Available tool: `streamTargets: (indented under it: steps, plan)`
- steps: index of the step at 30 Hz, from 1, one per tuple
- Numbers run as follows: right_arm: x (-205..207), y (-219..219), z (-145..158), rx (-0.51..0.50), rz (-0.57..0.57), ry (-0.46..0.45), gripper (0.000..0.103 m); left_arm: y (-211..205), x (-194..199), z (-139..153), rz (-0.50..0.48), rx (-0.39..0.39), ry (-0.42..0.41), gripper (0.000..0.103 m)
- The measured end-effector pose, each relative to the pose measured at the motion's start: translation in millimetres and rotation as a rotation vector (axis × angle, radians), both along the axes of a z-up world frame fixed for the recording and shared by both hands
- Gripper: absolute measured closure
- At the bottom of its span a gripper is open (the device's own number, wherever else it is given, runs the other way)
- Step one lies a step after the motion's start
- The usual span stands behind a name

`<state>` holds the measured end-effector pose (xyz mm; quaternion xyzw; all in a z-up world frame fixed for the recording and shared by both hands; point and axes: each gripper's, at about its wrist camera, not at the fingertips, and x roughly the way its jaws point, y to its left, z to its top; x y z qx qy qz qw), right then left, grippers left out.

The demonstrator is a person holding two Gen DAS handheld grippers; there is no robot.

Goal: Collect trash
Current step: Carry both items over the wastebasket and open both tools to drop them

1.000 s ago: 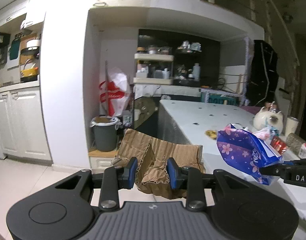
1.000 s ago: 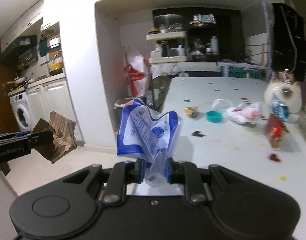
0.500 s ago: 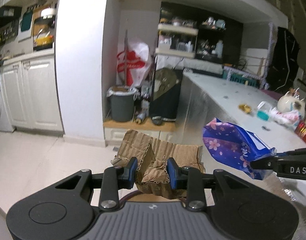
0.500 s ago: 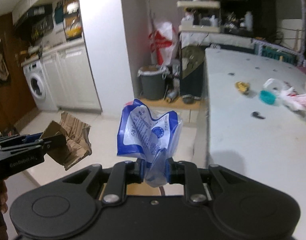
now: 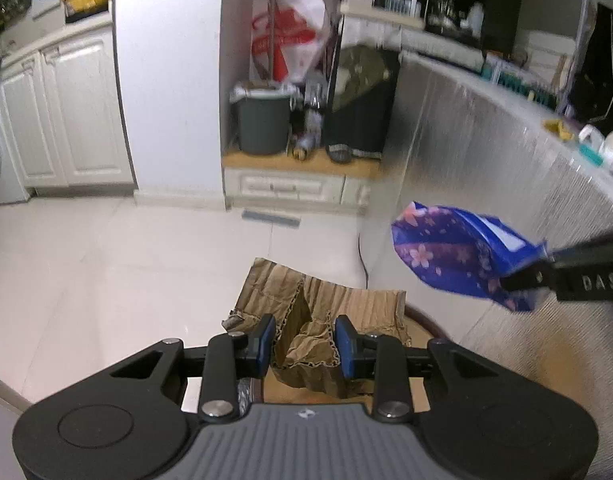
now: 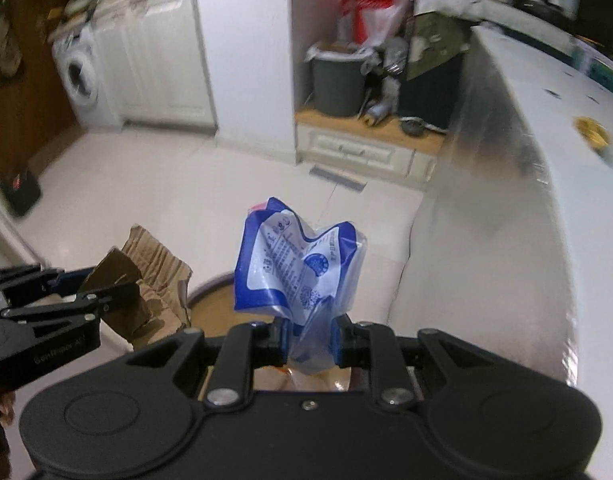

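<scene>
Your left gripper (image 5: 305, 342) is clamped on a crumpled piece of cardboard (image 5: 318, 312), and your right gripper (image 6: 309, 336) is pinched tight on the neck of a blue and white bag (image 6: 296, 270); both point steeply down. Right under them sits a round bin (image 6: 210, 300) with a dark rim and a tan inside, mostly hidden by the cardboard and bag, so what it holds you cannot tell. In the left view the bag (image 5: 462, 256) hangs to the right of the cardboard, apart from it, showing a purple flowered side. To your right the counter (image 6: 518, 216) runs away from you, its shiny side wall close beside the bin, with a thin cord down the floor along its foot. To your left and ahead the pale tiled floor (image 5: 106, 264) lies open as far as the white cabinets (image 5: 78, 108) and a washer (image 6: 80, 76). Straight ahead a white pillar (image 5: 170, 72) juts out, and beside it is a low wooden step with a drawer under it. On that step stands a grey pail (image 5: 264, 120) lined with a bag, its contents unclear, with bottles and shoes beside it and a red and white sack (image 5: 290, 40) behind. On the far counter top lie a yellow scrap (image 6: 592, 132) and other blurred bits.
</scene>
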<state>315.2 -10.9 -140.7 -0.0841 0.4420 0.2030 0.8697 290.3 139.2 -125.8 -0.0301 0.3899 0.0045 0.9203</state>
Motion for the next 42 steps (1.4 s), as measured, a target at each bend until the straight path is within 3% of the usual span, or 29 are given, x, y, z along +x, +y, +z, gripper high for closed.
streamTargets:
  steps: [4, 13, 24, 29, 38, 42]
  plan:
    - [16, 20, -24, -0.111, 0.056, 0.048, 0.082, -2, 12, -22, -0.026, -0.005, 0.061, 0.069]
    - [29, 42, -67, -0.228, 0.147, 0.209, 0.082, -12, 33, -69, -0.103, 0.024, 0.200, 0.069]
    - [41, 47, -75, -0.220, 0.169, 0.284, 0.081, -23, 36, -103, -0.246, 0.091, 0.325, 0.069]
    - [46, 53, -79, -0.209, 0.184, 0.292, 0.080, -26, 38, -110, -0.282, 0.078, 0.348, 0.069]
    - [46, 57, -77, -0.209, 0.206, 0.272, 0.057, -35, 41, -125, -0.291, 0.046, 0.379, 0.069]
    - [47, 57, -75, -0.191, 0.214, 0.273, 0.052, -39, 40, -129, -0.297, 0.044, 0.386, 0.069]
